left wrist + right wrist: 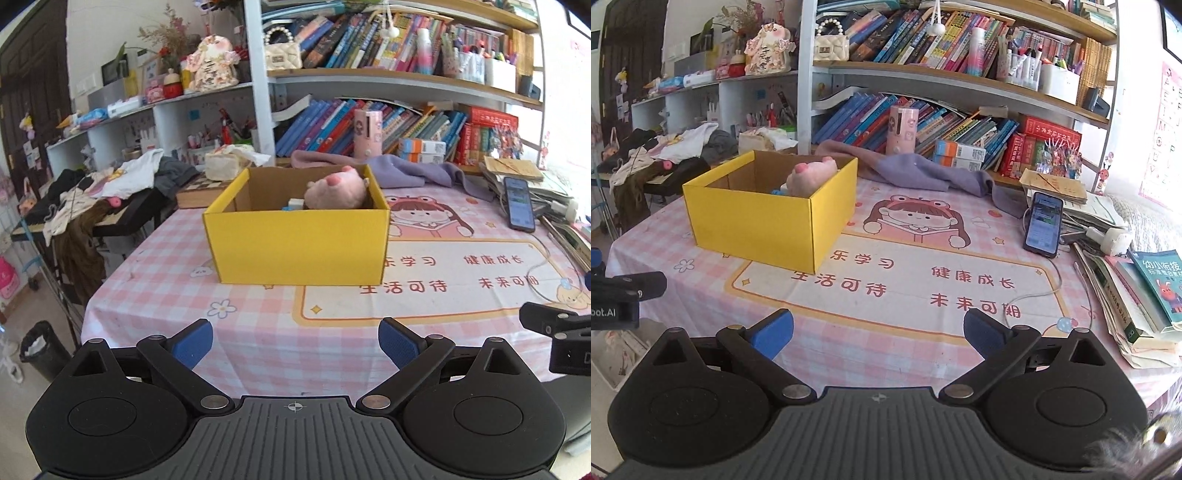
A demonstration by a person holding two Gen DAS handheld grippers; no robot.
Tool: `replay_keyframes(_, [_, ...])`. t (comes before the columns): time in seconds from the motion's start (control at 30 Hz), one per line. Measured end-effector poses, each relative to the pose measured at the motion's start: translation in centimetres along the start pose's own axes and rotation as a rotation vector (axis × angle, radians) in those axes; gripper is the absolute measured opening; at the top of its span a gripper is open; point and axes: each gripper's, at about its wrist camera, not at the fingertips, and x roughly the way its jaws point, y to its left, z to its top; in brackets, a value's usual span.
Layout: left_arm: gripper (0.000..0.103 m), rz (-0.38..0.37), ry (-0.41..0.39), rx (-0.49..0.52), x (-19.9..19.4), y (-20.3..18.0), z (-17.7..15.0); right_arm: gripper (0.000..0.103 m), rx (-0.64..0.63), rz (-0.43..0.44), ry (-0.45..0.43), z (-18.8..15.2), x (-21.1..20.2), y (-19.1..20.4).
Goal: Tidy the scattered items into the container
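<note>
While both the left gripper [295,345] and right gripper [878,334] hang spread and empty, the yellow box [299,243] at twelve o'clock holds the pink plush toy [338,192]: soft, light, best pinched mid-body.

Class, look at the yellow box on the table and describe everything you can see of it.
The yellow box is an open-topped rectangular carton, apparently cardboard, yellow outside and plain brown inside. It stands upright on the pink checked tablecloth, partly over its printed panel. A pink plush toy sits inside, rising above the rim, with small blue and white items beside it. Nothing grips the box.
</note>
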Motion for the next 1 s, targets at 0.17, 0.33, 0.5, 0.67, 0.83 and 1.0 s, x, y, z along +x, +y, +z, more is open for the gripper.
replay_keyframes(0.17, [0.098,-0.017,0.008,0.025,0.28,-0.63,0.09,0.100,0.031,-0.014,0.014,-0.04,0.21,-0.74])
replay_keyframes(0.33, [0.099,-0.018,0.020,0.029,0.55,-0.75,0.15,0.100,0.025,-0.012,0.010,-0.06,0.15,-0.83])
replay_keyframes(0.5, [0.099,-0.038,0.034,0.023,0.63,-0.59,-0.04,0.100,0.029,-0.013,0.015,-0.14,0.14,-0.82])
replay_keyframes(0.67, [0.099,-0.049,0.037,0.027,0.58,-0.78,-0.21,0.101,0.023,-0.005,0.020,-0.37,0.03,-0.64])
replay_keyframes(0.83, [0.099,-0.044,0.043,0.019,0.61,-0.70,-0.23,0.101,0.023,-0.002,0.017,-0.40,-0.12,-0.66])
replay_keyframes(1.0, [0.099,-0.044,0.039,0.016,0.53,-0.54,-0.24,0.103,0.022,-0.001,0.016,-0.39,-0.14,-0.68])
